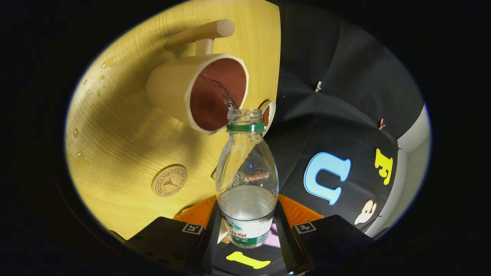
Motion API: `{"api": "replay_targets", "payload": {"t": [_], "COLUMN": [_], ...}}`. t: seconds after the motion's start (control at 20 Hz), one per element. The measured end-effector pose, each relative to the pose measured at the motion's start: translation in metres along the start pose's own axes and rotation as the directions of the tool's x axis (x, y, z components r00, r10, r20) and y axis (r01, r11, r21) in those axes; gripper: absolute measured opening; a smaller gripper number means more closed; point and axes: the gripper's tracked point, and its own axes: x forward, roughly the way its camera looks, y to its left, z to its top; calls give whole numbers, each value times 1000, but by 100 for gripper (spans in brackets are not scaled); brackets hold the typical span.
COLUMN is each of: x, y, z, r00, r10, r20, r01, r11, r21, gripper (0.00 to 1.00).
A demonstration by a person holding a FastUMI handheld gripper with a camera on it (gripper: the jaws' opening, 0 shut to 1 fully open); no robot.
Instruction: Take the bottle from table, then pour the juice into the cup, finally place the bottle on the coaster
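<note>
Pouring under way, spill risk at the cup's rim

The tongs [247, 230] are closed on the bottle [246, 184], one finger pressing each side of its lower body; its open mouth sits at the near rim of the cup [199, 92], a thin stream going in. Drops already lie on the worktop [115, 153]. I judge more tilt could send liquid past the rim; the coaster [169, 180] waits just left.

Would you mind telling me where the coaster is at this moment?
In the gripper view, the round coaster lies flat on the wooden table, beside the held bottle and nearer the fingers than the cup.
</note>
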Motion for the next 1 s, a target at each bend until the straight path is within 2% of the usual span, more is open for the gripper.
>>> {"api": "replay_targets", "payload": {"t": [0.7,1.0], "x": [7,8], "y": [-17,-17], "z": [10,10], "r00": [999,999], "r10": [25,29], "r20": [42,36], "r01": [-19,-23], "r11": [988,986], "r21": [-155,-166], "gripper": [70,70]}}
